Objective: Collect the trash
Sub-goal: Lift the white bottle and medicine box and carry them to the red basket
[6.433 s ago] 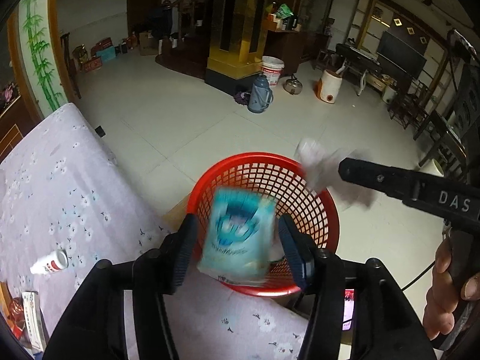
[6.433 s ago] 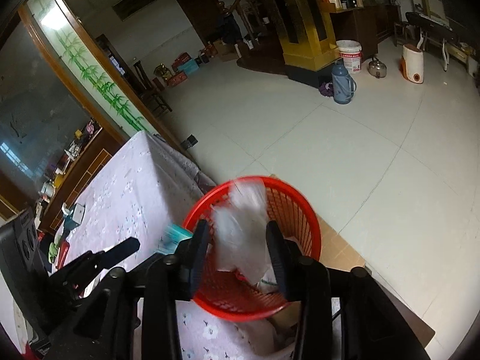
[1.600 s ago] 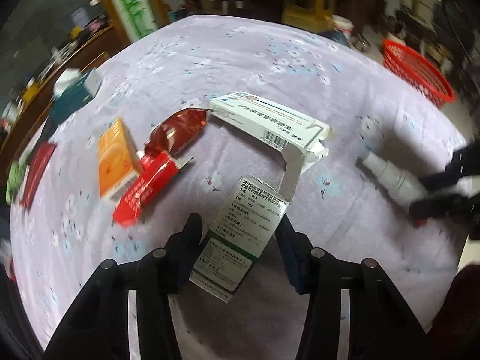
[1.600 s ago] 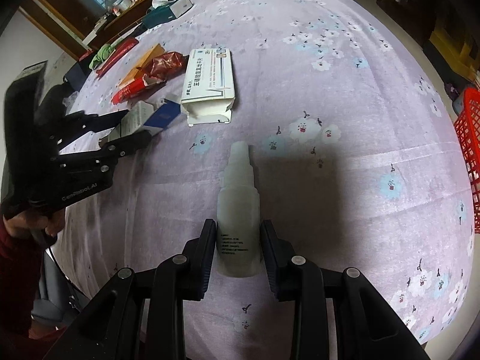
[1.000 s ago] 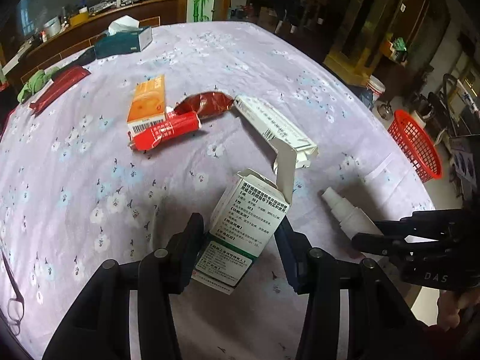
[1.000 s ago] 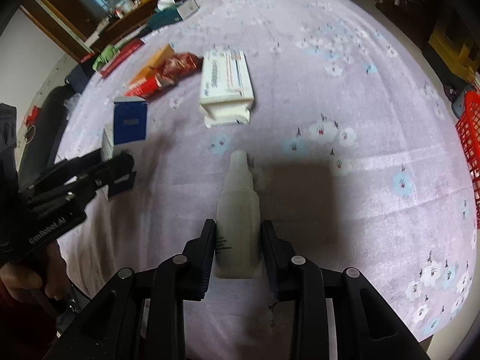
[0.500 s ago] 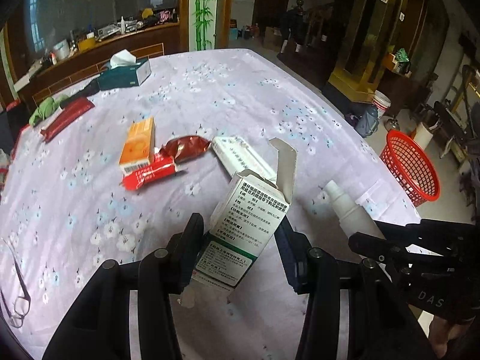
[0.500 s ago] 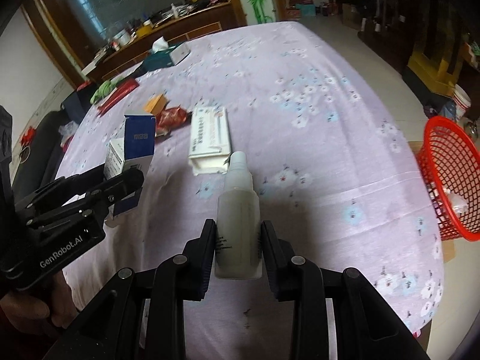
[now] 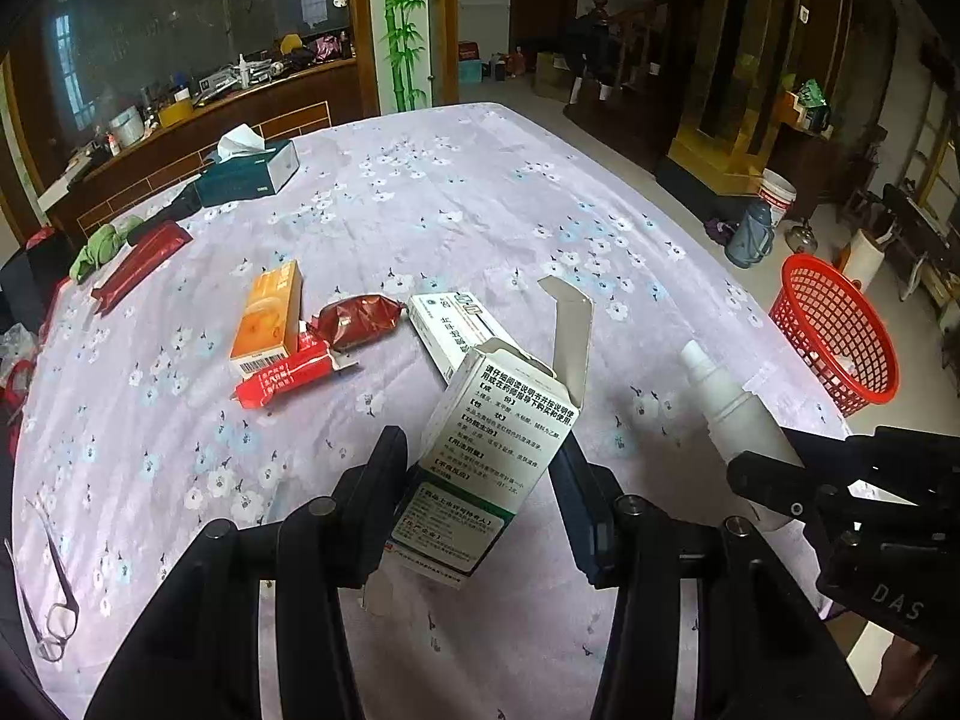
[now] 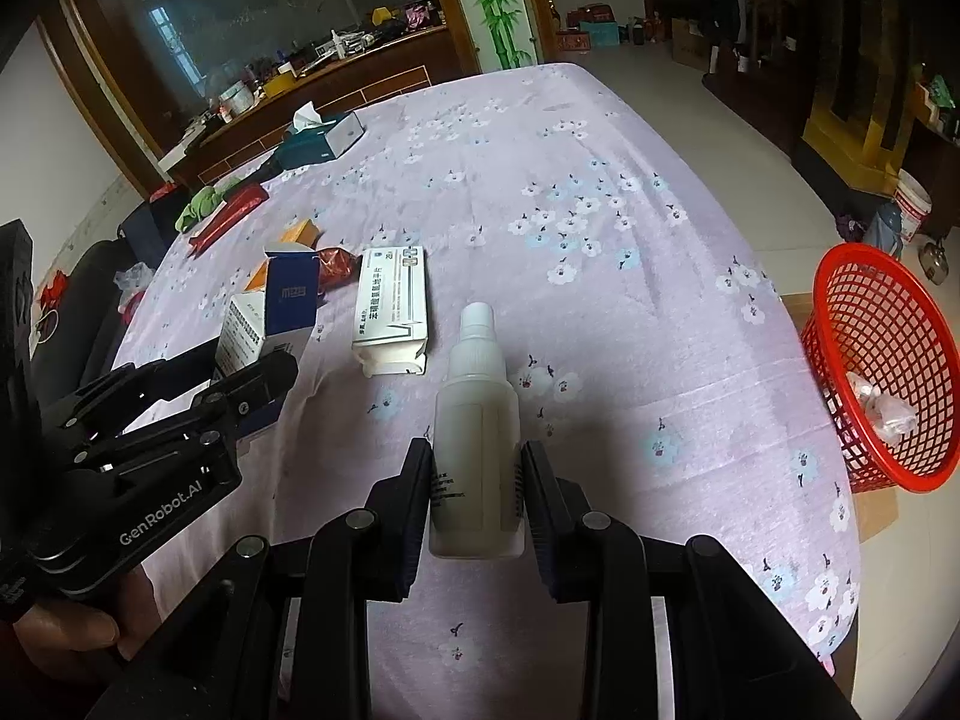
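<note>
My left gripper (image 9: 480, 480) is shut on a white medicine box (image 9: 492, 444) with green print and an open top flap, held above the table. That box (image 10: 267, 324) and the left gripper (image 10: 240, 384) also show at the left of the right wrist view. My right gripper (image 10: 477, 486) is shut on a white spray bottle (image 10: 477, 420), nozzle pointing forward; the bottle (image 9: 732, 408) appears at the right of the left wrist view. A red mesh basket (image 10: 882, 354) with crumpled paper inside stands on the floor past the table's right edge (image 9: 834, 336).
On the lilac flowered tablecloth (image 9: 420, 198) lie a long white box (image 10: 393, 306), an orange box (image 9: 267, 315), a red wrapper (image 9: 282, 381), a dark red packet (image 9: 357, 318), a tissue box (image 9: 249, 171) and glasses (image 9: 51, 600). A thermos (image 9: 747, 237) and bucket (image 9: 777, 192) stand on the floor.
Both grippers have risen from the table with the box and the bottle and tilted up, so the room and the red basket come further into view.
</note>
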